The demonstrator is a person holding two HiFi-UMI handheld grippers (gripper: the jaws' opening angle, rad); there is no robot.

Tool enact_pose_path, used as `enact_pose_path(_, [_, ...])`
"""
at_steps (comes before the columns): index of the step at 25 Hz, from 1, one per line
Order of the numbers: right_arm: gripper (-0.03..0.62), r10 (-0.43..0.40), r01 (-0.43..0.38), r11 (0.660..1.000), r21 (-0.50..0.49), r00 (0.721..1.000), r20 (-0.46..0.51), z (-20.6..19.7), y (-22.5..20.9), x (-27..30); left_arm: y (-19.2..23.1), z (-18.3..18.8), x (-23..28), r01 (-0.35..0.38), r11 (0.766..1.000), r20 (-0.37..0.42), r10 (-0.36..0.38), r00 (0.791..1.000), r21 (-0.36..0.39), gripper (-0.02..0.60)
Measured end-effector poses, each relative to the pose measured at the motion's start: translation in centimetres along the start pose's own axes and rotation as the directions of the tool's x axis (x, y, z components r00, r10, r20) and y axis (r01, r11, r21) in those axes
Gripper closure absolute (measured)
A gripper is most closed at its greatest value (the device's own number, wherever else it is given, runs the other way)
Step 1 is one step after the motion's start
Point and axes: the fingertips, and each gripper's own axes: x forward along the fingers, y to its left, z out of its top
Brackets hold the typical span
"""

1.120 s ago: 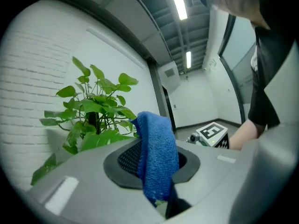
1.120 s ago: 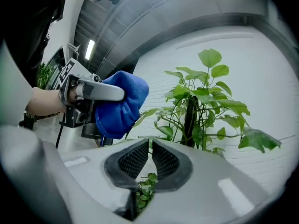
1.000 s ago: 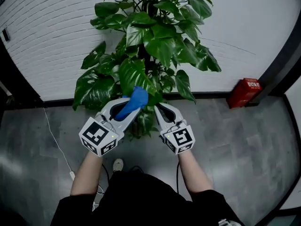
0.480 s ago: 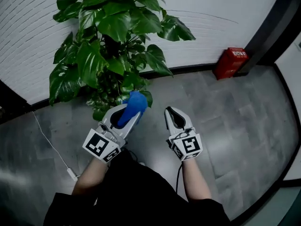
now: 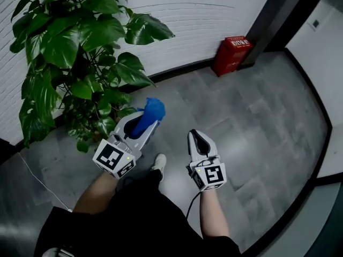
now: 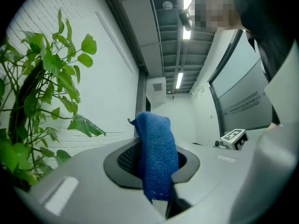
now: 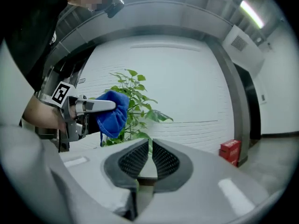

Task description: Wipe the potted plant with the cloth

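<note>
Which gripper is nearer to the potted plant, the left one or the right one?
Left. The left gripper, holding the cloth, is right beside the lower leaves of the plant; the right gripper hangs farther off over the floor.

Indoor corridor, white brick wall, grey tiled floor, strip lights

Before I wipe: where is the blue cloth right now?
In the head view the blue cloth sits left of centre, clamped in the left gripper, just right of the potted plant's lower leaves.
</note>
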Motion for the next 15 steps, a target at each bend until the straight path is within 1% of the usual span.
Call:
enact_pose_path(3, [0.579, -0.043, 0.043, 0.999, 0.021, 0.999, 0.012, 0.7, -5.4, 0.3, -0.5, 0.4, 5.6, 0.071, 0.997, 0.009, -0.071, 0.997, 0.028, 0.494])
enact_pose_path(5, [0.579, -0.058, 0.058, 0.998, -0.001, 0.998, 0.018, 1.7, -9.2, 2.0, 0.2, 0.7, 9.4, 0.093, 0.995, 0.032, -0.095, 0.995, 0.040, 0.494])
enact_pose_path(8, [0.579, -0.042, 0.043, 0.998, -0.043, 0.999, 0.020, 3.0, -12.8, 5.4, 2.6, 0.5, 14.1, 0.079, 0.996, 0.055, -0.081, 0.995, 0.034, 0.494])
enact_pose_path(11, [0.579, -0.030, 0.029, 0.996, -0.084, 0.999, -0.012, 3.1, -16.5, 8.2, 4.8, 0.2, 18.1, 0.069, 0.997, 0.077, -0.071, 0.994, 0.030, 0.494])
enact_pose_path(13, [0.579, -0.019, 0.018, 0.997, -0.081, 1.000, -0.018, 3.6, -18.5, 10.3, 6.3, 0.2, 20.1, 0.057, 0.998, 0.087, -0.059, 0.994, 0.026, 0.494])
enact_pose_path(15, [0.579, 0.020, -0.021, 0.996, -0.081, 1.000, -0.018, 4.0, -19.4, 12.6, 7.8, 0.5, 21.1, 0.033, 0.999, 0.092, -0.035, 0.995, 0.027, 0.494])
